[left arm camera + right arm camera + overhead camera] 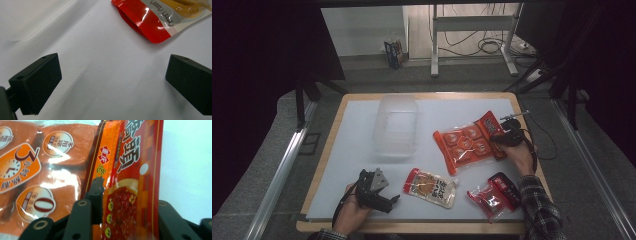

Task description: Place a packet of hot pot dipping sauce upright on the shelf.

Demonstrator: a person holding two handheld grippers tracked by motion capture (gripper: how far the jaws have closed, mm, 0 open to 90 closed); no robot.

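A large orange snack pack (464,142) with several round portions lies flat on the right of the white mat. My right gripper (498,141) is at its near right edge. In the right gripper view the jaws (130,195) press on the pack's red printed header strip (130,157), which stands up between them, and the left fingertip (98,186) touches it. My left gripper (394,200) rests low at the front left. It stands open (112,65) over bare mat, with a red and white pouch (147,22) just beyond its jaws.
A clear plastic tub (396,125) stands at the mat's middle back. The red and white pouch (432,186) lies at front centre, and a small dark red packet (494,195) at front right beside my right forearm. The wooden table edge (412,227) runs along the front.
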